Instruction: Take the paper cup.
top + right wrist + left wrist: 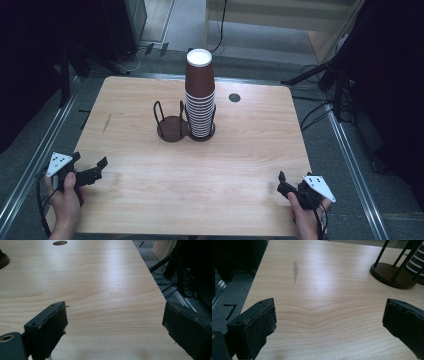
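A tall stack of brown paper cups [200, 95] with white rims stands in the right ring of a black wire cup holder [172, 129] at the middle of the wooden table [200, 185]. The holder's left ring is empty. My left gripper [90, 160] hovers at the table's near left corner, open, with bare wood between its jaws [329, 315]; ahead on the right are the holder's base [392, 275] and the cups [418, 260]. My right gripper [294, 177] sits at the near right corner, open and holding nothing [115, 317].
A dark round hole [234, 97] lies in the tabletop behind and right of the cups, also the hole [60, 243] far ahead of the right gripper. A grey smudge [295, 271] marks the wood at left. Stand legs and cables [320, 110] crowd the floor on the right.
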Demonstrator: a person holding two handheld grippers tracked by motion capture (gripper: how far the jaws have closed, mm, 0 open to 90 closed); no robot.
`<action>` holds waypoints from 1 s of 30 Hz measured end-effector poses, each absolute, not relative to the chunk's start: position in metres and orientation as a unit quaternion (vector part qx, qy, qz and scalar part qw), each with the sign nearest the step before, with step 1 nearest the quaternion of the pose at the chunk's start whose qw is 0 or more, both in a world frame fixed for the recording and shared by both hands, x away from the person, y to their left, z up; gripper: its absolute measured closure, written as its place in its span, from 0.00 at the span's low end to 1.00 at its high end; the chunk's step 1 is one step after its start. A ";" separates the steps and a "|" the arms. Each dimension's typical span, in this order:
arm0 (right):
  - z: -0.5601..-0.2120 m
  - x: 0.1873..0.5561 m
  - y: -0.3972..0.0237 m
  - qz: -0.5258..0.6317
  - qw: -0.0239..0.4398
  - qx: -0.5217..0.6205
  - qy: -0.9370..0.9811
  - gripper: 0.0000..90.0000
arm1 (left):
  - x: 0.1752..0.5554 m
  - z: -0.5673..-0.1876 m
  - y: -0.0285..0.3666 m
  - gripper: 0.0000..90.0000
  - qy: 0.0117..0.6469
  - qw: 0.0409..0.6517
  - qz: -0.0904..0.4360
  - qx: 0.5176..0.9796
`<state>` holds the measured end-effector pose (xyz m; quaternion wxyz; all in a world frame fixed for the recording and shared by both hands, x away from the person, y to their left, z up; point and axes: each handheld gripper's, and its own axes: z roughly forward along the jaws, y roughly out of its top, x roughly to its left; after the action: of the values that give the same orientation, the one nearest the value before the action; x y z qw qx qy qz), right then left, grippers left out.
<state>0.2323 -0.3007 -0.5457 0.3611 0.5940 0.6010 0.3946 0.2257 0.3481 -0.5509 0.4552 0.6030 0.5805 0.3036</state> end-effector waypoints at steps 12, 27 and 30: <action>-0.545 0.236 -0.301 0.397 0.371 0.595 0.592 0.08 | 0.226 -0.551 0.346 0.00 0.571 0.456 0.298 0.614; -0.534 0.242 -0.283 0.417 0.369 0.567 0.608 0.05 | 0.226 -0.551 0.346 0.00 0.573 0.459 0.295 0.612; -0.525 0.242 -0.275 0.428 0.369 0.549 0.616 0.05 | 0.227 -0.551 0.349 0.00 0.578 0.463 0.289 0.606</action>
<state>0.2423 -0.2753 -0.5255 0.3687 0.5494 0.6160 0.4275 0.2267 0.3489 -0.5513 0.4634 0.6065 0.5780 0.2887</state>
